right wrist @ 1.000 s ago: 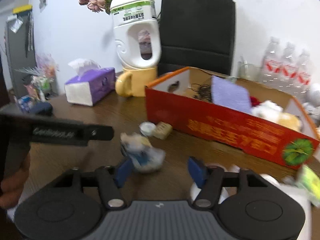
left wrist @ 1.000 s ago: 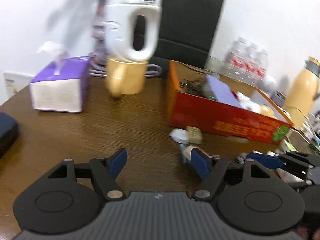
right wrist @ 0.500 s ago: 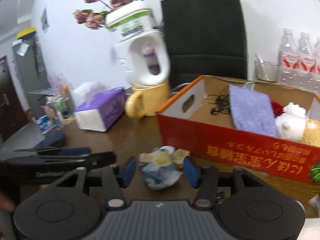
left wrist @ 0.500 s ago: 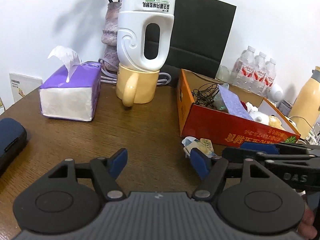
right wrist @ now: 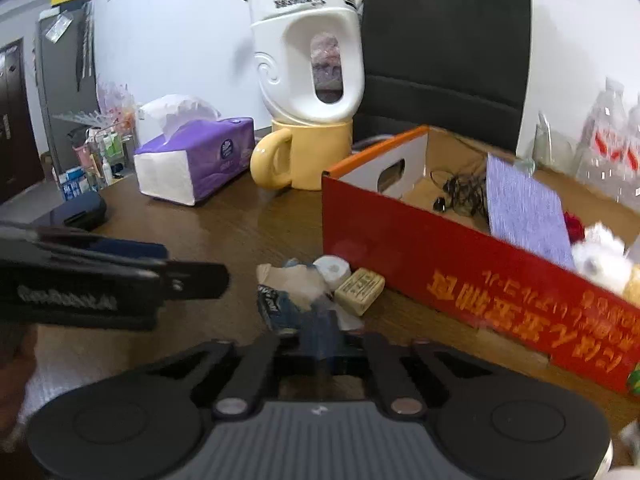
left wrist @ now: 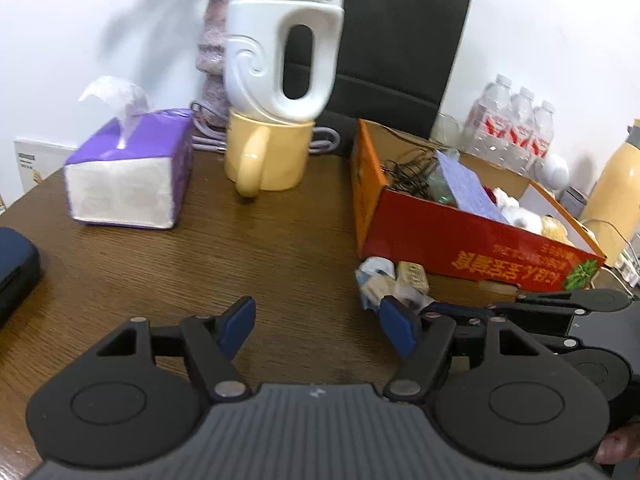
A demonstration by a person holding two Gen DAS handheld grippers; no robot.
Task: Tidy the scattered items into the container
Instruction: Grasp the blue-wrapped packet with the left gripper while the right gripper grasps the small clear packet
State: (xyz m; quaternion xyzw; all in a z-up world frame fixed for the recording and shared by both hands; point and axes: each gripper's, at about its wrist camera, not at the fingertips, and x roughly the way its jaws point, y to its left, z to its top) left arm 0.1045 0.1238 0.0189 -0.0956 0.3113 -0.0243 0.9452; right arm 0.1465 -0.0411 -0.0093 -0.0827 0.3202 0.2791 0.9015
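Note:
A crumpled blue and white wrapper (right wrist: 296, 296) (left wrist: 374, 284) lies on the brown table just in front of the red cardboard box (right wrist: 440, 264) (left wrist: 460, 236). A small tan packet (right wrist: 359, 290) (left wrist: 412, 276) and a white cap (right wrist: 332, 268) lie against it. My right gripper (right wrist: 320, 332) (left wrist: 436, 312) has its blue pads pressed together on the wrapper's near edge. My left gripper (left wrist: 316, 328) stands open over bare wood, left of the wrapper; in the right wrist view the left gripper (right wrist: 192, 280) shows from the side. The box holds a cable, a purple cloth and soft toys.
A purple tissue box (left wrist: 128, 172) and a yellow mug (left wrist: 268, 160) bearing an upturned white jug (left wrist: 284, 52) stand at the back. A black paper bag (left wrist: 400, 48), water bottles (left wrist: 512, 128), a yellow flask (left wrist: 612, 188) and a dark blue case (left wrist: 16, 268) ring the table.
My right gripper has moved forward onto the wrapper and its jaws have come together on it. The left gripper has stayed open and hardly moved.

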